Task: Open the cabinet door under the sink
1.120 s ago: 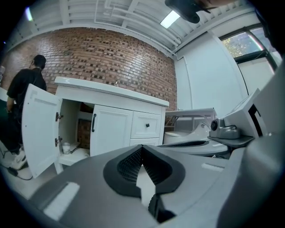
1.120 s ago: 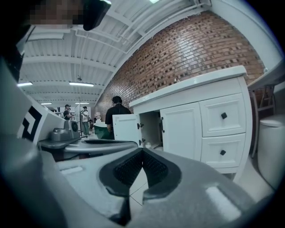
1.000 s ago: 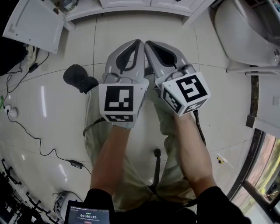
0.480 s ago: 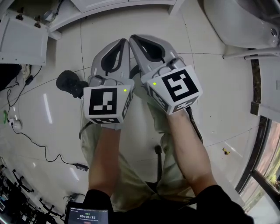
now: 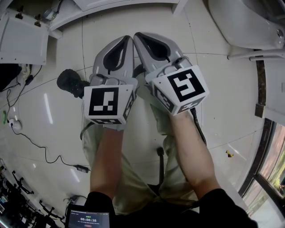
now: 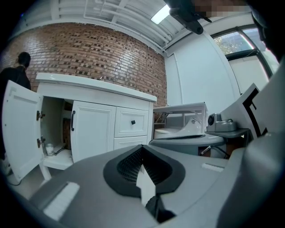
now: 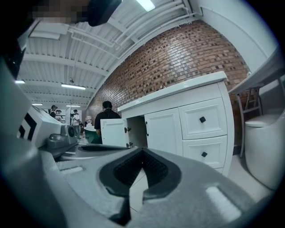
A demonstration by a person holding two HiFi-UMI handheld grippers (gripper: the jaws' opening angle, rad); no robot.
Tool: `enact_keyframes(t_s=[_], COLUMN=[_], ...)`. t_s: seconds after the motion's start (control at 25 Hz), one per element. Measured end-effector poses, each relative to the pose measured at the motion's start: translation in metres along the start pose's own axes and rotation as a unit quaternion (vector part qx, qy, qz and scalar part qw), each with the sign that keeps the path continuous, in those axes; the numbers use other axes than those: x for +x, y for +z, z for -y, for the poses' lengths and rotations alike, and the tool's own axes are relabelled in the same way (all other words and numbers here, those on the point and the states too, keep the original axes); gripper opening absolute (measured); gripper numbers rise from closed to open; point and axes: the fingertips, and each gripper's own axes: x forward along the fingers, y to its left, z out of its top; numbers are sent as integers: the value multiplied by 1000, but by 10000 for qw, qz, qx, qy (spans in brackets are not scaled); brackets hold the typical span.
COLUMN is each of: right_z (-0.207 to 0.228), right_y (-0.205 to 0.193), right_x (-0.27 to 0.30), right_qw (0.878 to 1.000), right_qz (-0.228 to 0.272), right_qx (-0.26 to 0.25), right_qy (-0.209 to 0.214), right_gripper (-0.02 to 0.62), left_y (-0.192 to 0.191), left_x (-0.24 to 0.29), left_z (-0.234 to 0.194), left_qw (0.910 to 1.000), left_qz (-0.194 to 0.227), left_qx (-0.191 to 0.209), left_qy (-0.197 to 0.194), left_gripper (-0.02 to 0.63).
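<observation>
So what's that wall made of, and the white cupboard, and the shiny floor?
The wall looks like red-brown brick: small blocks with pale mortar lines. The cupboard seems painted wood or board, smooth white with framed panels. The floor looks like glossy tile, with grout lines and reflections.

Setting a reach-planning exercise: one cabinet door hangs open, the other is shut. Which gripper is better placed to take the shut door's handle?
Left, marginally. The left gripper and right gripper sit side by side, shut and empty, but the handle lies to their left.

red brick wall | glossy pale tiled floor | white ribbed ceiling | lit strip light | daylit window
</observation>
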Motion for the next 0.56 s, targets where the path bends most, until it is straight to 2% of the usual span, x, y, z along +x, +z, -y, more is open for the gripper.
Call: enact_keyframes(t_s=[0.56], right_z=[2], right_y=[0], right_x=[-1], right_qw=[10000], right_qz=[13], right_qx=[-9], right_qy=[-25], right_gripper=[-8], left_y=[-1], left_x=[2], left_z=[2], left_qw=[10000], left_qz=[15], left_qx=[-27], left_qy=[23], left_gripper=[15])
